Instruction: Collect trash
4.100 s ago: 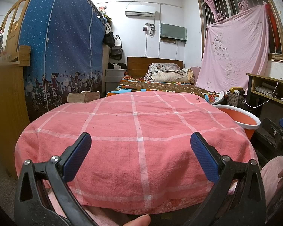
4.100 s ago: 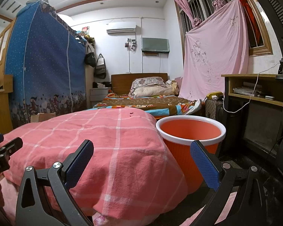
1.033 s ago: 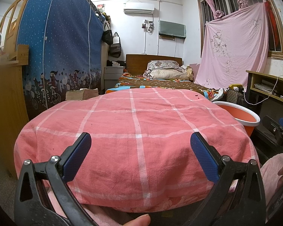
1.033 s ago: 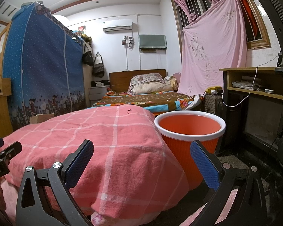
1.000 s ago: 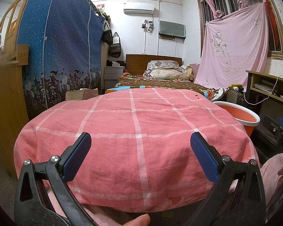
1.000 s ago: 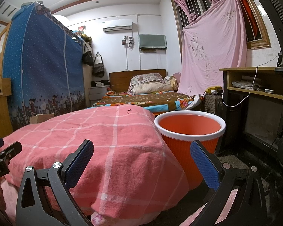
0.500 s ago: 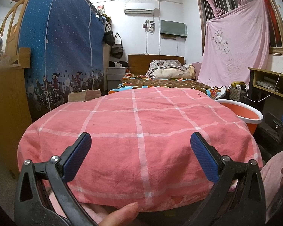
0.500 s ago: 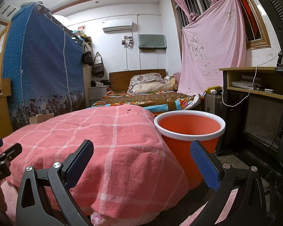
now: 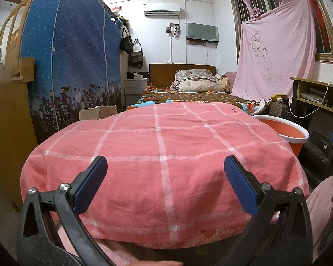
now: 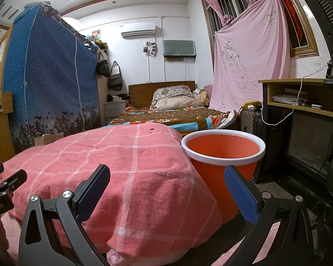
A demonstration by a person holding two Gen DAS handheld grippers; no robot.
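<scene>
Beside the checked cloth (image 10: 133, 177), upright orange bin (image 10: 224, 168); both tongs (image 9: 165, 177) (image 10: 166, 181) released.

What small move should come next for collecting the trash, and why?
Probably reach the right hand-held gripper, open and empty, forward toward the dark scrap at the far edge of the pink checked cloth; the orange bin stands just beside it.
</scene>
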